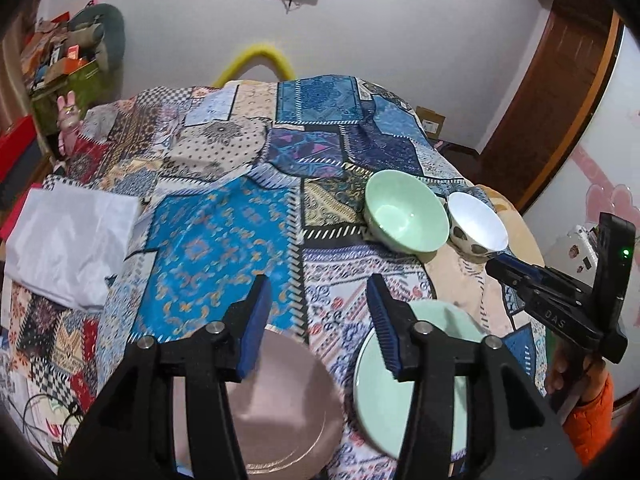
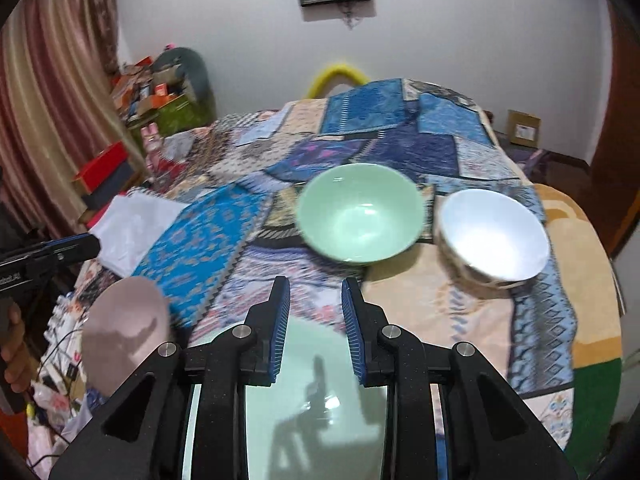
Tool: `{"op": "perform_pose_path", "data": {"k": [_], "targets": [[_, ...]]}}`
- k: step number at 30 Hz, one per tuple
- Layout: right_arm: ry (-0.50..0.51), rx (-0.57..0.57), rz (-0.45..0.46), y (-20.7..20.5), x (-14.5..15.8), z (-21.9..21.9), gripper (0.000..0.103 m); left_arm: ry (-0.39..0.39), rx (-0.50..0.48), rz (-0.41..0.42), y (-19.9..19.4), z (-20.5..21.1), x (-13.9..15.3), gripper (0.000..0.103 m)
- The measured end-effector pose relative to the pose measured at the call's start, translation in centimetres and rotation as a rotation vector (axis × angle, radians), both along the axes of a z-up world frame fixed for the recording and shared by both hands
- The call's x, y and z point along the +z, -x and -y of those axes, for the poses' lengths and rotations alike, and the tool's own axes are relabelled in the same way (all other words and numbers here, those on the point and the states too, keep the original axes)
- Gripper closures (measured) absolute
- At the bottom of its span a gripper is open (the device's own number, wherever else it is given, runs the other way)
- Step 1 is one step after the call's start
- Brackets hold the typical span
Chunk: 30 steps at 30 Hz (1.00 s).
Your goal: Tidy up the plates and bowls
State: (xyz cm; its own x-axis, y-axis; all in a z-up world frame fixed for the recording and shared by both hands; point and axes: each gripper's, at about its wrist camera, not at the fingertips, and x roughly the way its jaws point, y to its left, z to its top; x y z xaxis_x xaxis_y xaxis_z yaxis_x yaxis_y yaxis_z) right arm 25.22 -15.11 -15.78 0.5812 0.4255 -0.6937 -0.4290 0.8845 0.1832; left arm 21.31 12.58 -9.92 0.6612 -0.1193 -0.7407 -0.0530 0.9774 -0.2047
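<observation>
your light is soft, even room light. the green plate (image 2: 304,408) carries a gripper-shaped shadow and glare; around it, bowls smear with motion blur, and fisheye corners go black.

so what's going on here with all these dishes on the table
A person holds a two-finger gripper in each hand over a table with a patchwork cloth. The left gripper is open above a pink plate; the right gripper is open over a green plate. Neither holds anything. Farther back, a green bowl and a white bowl sit side by side, nothing stacked yet.
</observation>
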Motion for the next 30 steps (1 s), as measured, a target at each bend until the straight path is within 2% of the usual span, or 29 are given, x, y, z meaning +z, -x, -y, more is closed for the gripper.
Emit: {"op": "perform_pose_path", "data": {"k": [17,30], "targets": [[0.021,-0.050,-0.107,-8.3,-5.0,0.8,0.079,-0.023,-0.082,-0.099,-8.6,3.3,-4.6,0.051],[0.034,-0.046,-0.158,-10.6,-6.9,-0.1,0.078,-0.011,-0.105,-0.120,-11.5,3.3,-6.6,0.051]]}}
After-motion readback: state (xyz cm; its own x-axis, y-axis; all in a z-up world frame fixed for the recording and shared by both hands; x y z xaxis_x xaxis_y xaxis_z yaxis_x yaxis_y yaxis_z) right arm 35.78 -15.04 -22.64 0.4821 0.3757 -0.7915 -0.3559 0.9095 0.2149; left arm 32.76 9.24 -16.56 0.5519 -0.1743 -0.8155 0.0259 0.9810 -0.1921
